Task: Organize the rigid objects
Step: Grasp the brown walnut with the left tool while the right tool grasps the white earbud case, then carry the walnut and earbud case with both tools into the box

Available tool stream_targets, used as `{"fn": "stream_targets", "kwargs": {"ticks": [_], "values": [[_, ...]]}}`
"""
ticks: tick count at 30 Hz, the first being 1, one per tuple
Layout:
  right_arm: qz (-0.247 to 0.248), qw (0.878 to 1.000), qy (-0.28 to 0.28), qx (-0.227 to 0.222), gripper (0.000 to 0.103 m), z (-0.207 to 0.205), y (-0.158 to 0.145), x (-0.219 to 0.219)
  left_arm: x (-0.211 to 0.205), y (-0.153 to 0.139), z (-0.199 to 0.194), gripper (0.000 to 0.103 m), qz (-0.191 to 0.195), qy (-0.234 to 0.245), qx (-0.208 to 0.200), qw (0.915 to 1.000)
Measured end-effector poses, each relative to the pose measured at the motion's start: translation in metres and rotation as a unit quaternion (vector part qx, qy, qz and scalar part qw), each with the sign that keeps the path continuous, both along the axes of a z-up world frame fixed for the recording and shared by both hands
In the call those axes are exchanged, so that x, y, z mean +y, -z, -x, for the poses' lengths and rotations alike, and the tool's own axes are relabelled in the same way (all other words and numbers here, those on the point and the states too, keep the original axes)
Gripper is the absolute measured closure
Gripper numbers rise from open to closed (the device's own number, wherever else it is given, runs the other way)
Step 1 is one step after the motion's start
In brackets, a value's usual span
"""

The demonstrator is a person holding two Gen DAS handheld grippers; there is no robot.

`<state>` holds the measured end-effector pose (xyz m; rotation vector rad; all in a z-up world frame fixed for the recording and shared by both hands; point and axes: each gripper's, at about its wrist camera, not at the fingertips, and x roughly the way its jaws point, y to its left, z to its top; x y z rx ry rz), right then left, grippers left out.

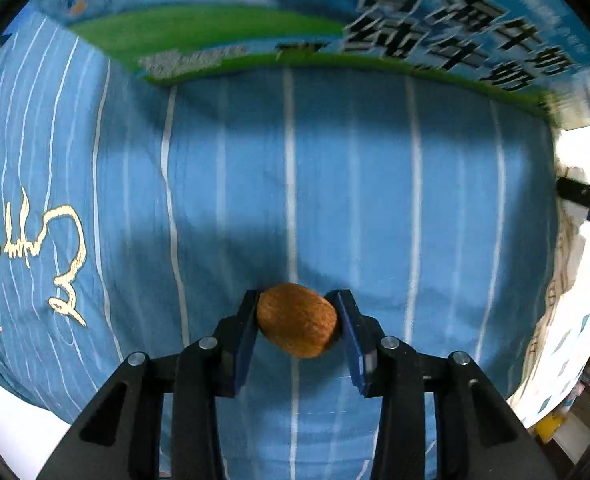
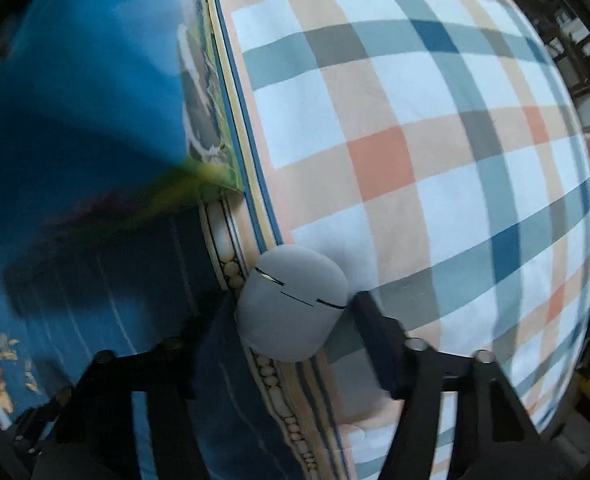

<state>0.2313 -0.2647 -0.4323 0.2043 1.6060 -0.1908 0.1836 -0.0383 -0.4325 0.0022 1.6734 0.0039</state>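
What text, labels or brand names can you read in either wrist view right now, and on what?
"青海牛奶" over "纯牛奶": large black characters on the milk carton, left wrist view, partly motion-blurred.
Smaller print on the carton's green band: too blurred to read.
Cream cursive script on the blue striped cloth, at its left edge: sideways and not legible.
Right wrist view: no readable text on the carton, the plaid cloth or the grey case.

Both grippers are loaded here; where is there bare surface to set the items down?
Free: the blue striped cloth ahead of the left gripper and its brown nut, bordered by the milk carton beyond. Also the plaid cloth right of the beaded border. Crowded: the carton side left of the right gripper holding the grey case.
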Motion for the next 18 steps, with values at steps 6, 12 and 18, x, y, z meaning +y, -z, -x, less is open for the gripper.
{"fn": "stream_targets", "kwargs": {"ticks": [6, 12, 18], "values": [[-0.016, 0.999, -0.028, 0.007, 0.050, 0.018, -0.006, 0.010, -0.016, -0.031, -0.001, 0.067, 0.018, 0.002, -0.029, 0.9994], [-0.037, 0.997, -0.065, -0.012, 0.051, 0.053, -0.037, 0.030, -0.036, -0.078, 0.010, 0.067, 0.035, 0.017, -0.074, 0.9965], [-0.062, 0.992, -0.096, -0.046, 0.051, 0.079, -0.084, 0.052, -0.049, -0.133, 0.013, 0.067, 0.055, 0.028, -0.119, 0.9910]]}}
